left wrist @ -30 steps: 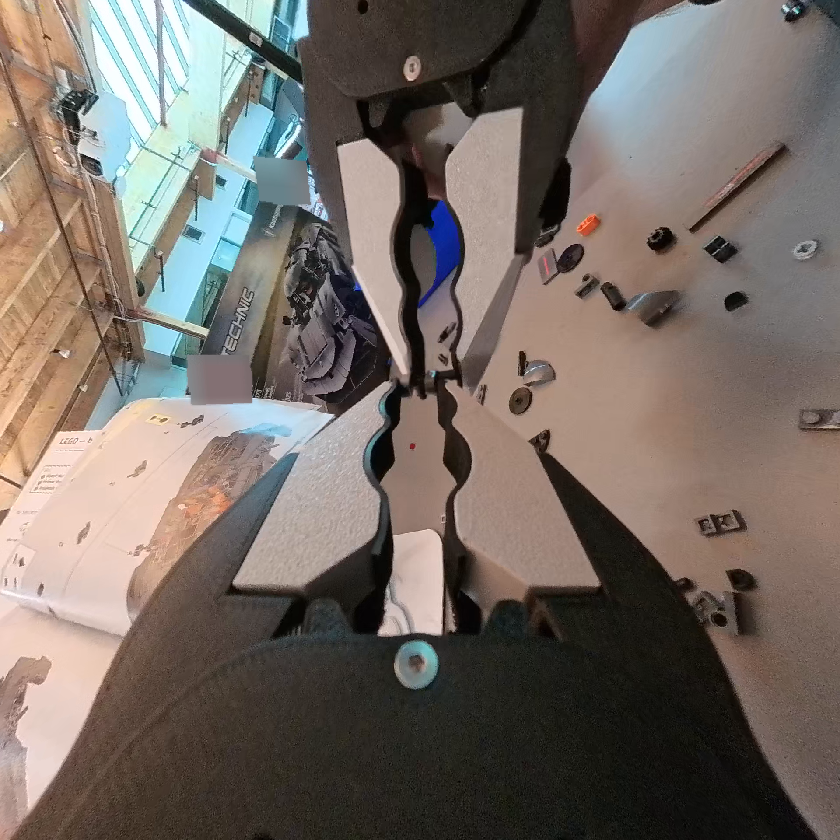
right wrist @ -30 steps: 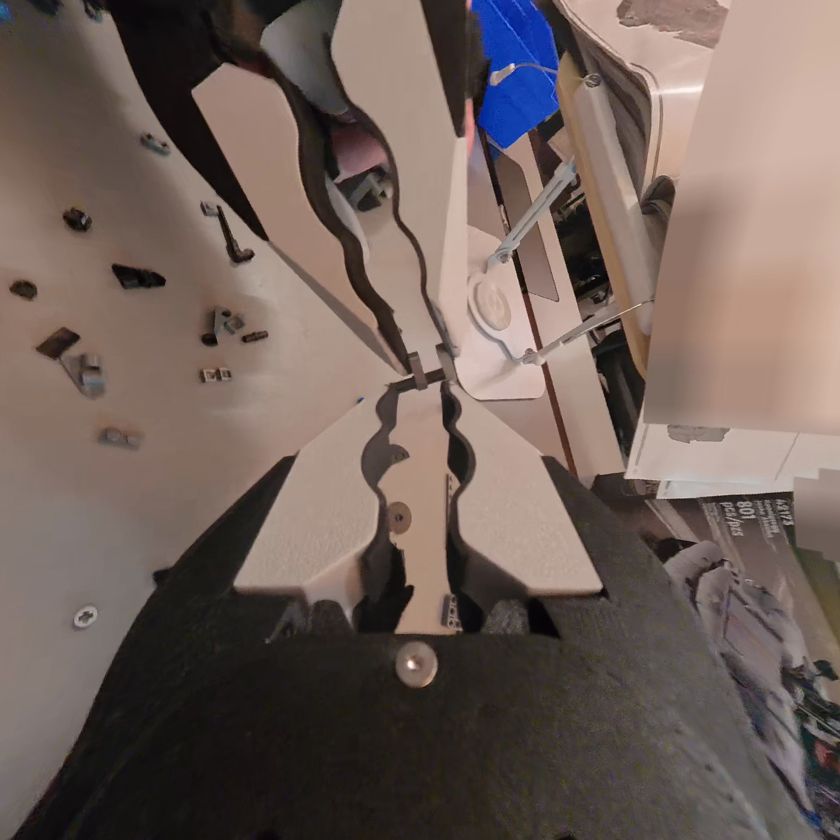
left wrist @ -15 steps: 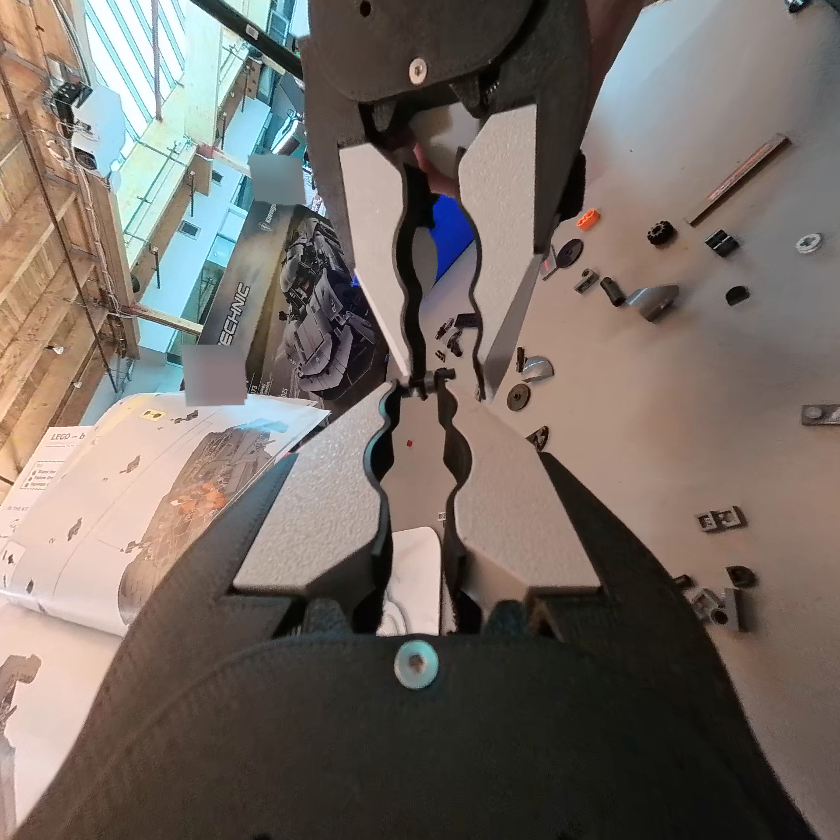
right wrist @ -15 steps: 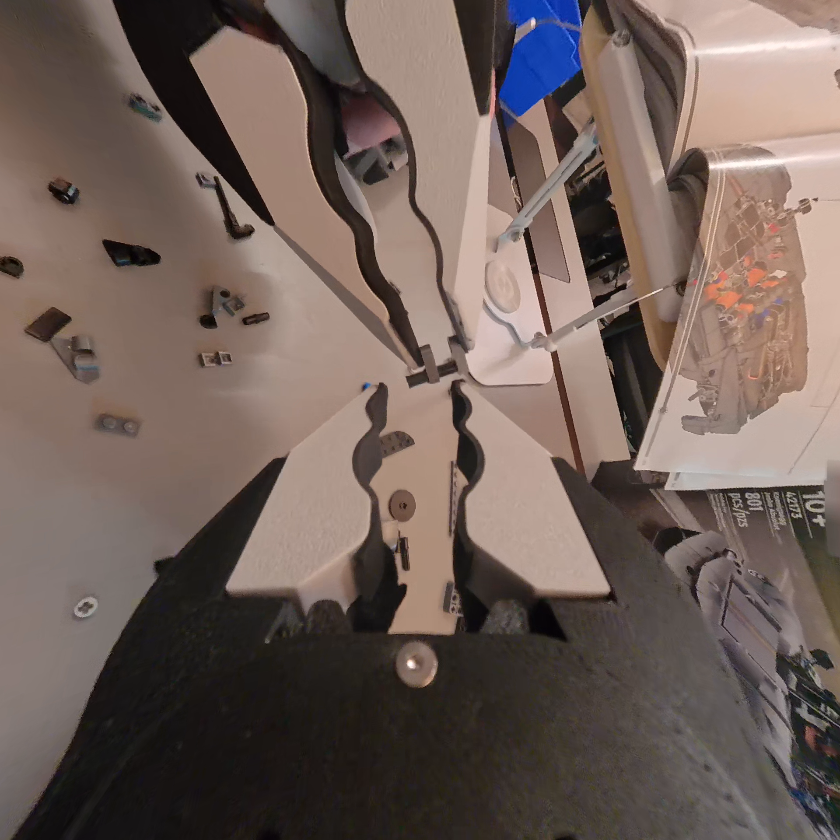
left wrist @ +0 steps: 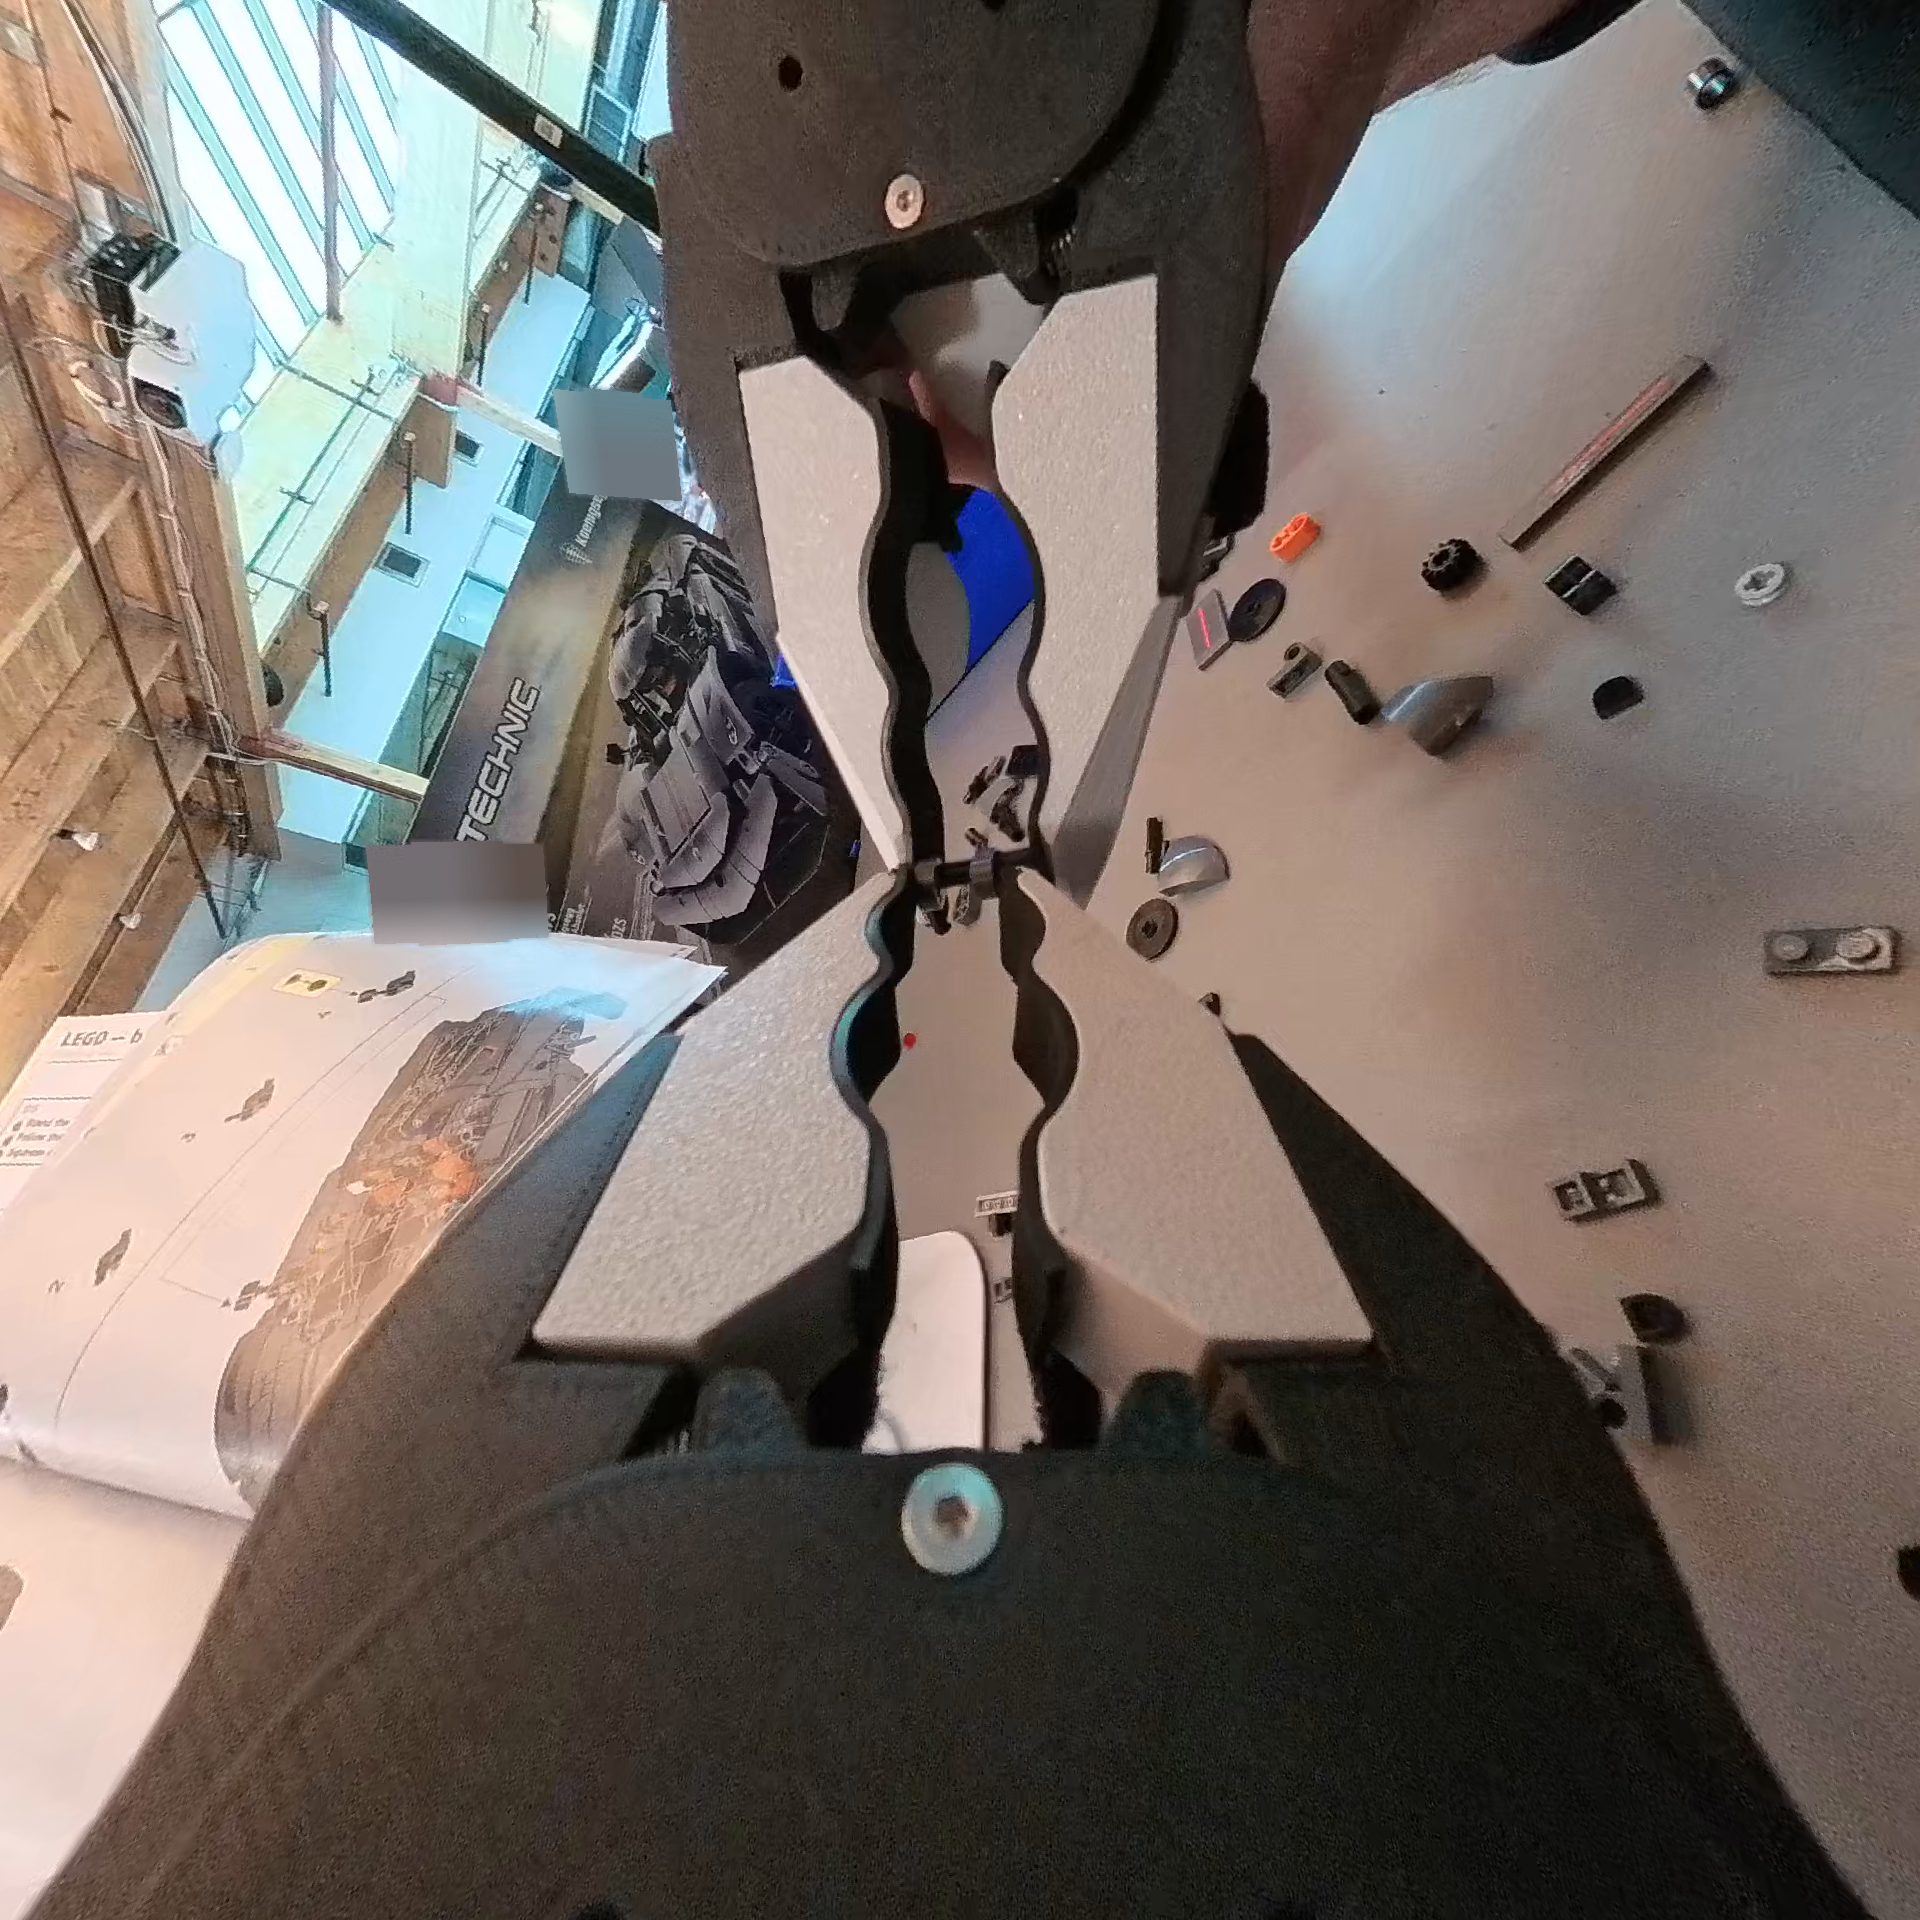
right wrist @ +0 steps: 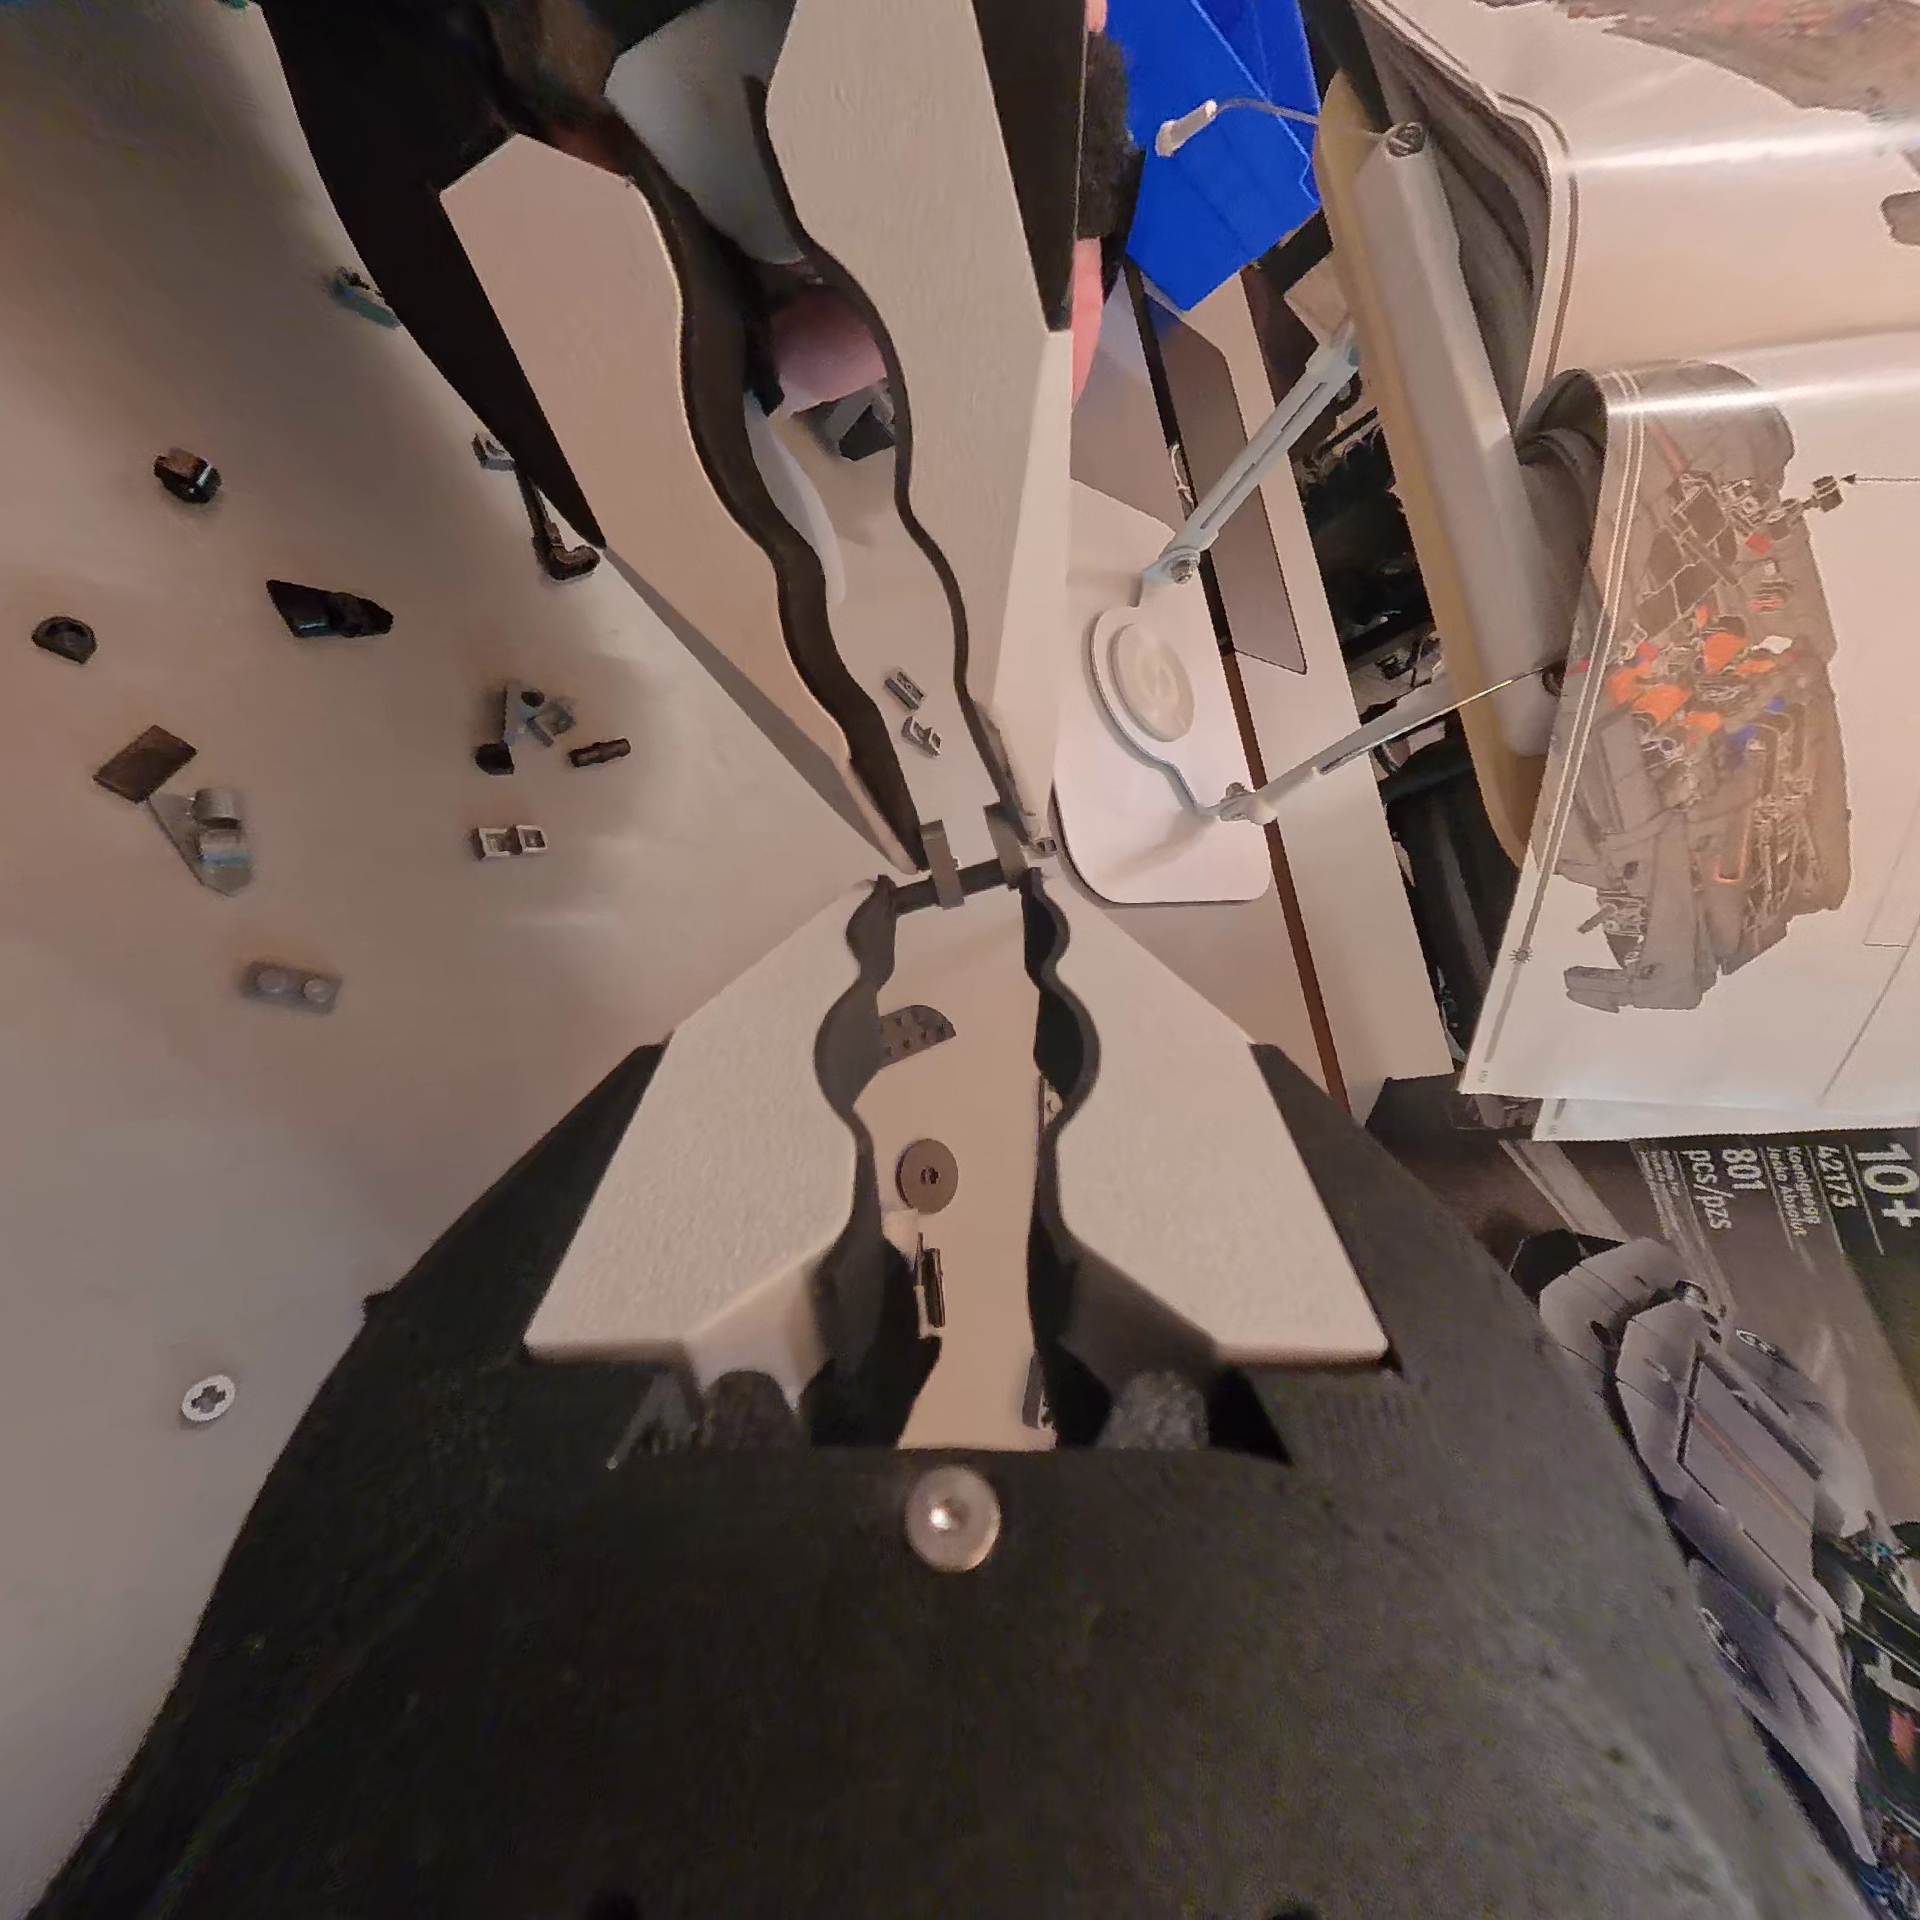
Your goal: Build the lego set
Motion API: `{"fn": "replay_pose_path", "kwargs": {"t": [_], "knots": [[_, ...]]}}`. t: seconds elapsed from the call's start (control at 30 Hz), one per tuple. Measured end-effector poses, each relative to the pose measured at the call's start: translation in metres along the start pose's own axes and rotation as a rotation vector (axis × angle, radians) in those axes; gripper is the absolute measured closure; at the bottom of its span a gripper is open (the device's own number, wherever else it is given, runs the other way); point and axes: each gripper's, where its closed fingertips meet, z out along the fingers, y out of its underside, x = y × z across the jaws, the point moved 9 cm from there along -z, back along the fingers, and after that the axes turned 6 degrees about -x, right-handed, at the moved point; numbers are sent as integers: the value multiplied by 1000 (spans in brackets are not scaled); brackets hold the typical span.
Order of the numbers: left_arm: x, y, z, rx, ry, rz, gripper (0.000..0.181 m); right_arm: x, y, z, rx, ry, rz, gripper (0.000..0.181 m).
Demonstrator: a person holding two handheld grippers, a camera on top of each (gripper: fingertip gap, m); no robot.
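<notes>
A small Lego assembly (left wrist: 971, 878), a short black axle with small grey pieces on it, hangs in the air between my two grippers, which meet tip to tip. In the left wrist view my left gripper (left wrist: 961, 885) comes from below and the right gripper (left wrist: 977, 860) from above. Both are shut on the assembly. In the right wrist view the assembly (right wrist: 966, 871) lies crosswise between my right gripper's tips (right wrist: 954, 886), with the left gripper (right wrist: 971, 840) on the two grey pieces. Which part each gripper holds is hard to tell.
Loose parts lie on the grey table: an orange piece (left wrist: 1296, 538), a grey curved piece (left wrist: 1439, 707), a grey plate (left wrist: 1834, 951), and black pieces (right wrist: 327, 613). The open instruction booklet (left wrist: 260, 1143) and the set's box (left wrist: 644, 748) lie at one side. A blue bin (right wrist: 1216, 156) stands behind. My left and right fingertips are right by each other.
Both grippers stay tip to tip on the assembly and have turned together slightly. The booklet has come into the right wrist view, and more of the axle shows between the tips.
</notes>
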Motion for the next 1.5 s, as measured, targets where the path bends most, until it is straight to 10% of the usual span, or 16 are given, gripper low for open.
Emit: {"fn": "replay_pose_path", "kwargs": {"t": [1.5], "knots": [[-4,1,-1,13,3,-40,168,0,0,3,5,-59,85,157]]}}
